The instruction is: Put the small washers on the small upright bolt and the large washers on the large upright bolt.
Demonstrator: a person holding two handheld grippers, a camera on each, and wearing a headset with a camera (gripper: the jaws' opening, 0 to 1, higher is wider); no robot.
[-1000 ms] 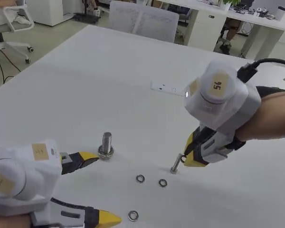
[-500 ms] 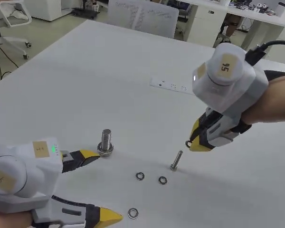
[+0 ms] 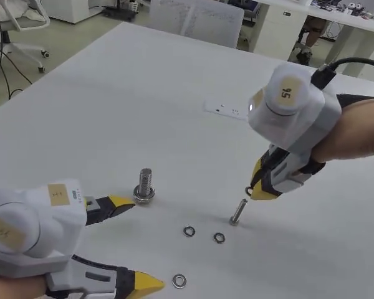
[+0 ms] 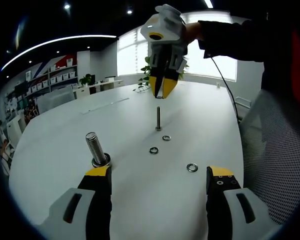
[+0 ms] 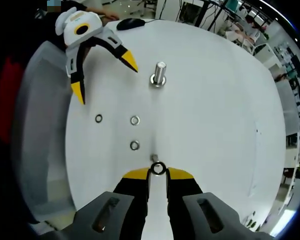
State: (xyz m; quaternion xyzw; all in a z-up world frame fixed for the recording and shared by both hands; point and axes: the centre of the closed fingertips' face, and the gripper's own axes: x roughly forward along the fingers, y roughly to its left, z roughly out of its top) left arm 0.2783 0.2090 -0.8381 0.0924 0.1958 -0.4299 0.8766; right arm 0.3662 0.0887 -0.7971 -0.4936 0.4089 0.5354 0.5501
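The large bolt [image 3: 144, 185] [image 4: 94, 147] [image 5: 159, 73] stands upright on the white table [image 3: 112, 112]. The small bolt [image 3: 238, 212] [image 4: 158, 118] stands to its right, slightly tilted. My right gripper [image 3: 252, 192] [image 5: 158, 170] hangs just above the small bolt's top, shut on a small washer [image 3: 249, 191] [image 5: 158, 169]. Three loose washers lie flat in front of the bolts: two small ones [image 3: 189, 232] [image 3: 219, 237] and a bigger one [image 3: 179, 281] [image 4: 192, 167]. My left gripper [image 3: 136, 243] [image 4: 159, 172] rests low and open, one tip near the large bolt, the other by the bigger washer.
A flat white strip [image 3: 227, 111] lies on the table beyond the bolts. A grey chair [image 3: 196, 22] stands at the table's far edge, with desks and another chair [image 3: 19, 25] behind. The table's left edge runs diagonally at the upper left.
My right gripper has lifted from the small bolt's top, with the washer still between its jaws. The left gripper has stayed put and open.
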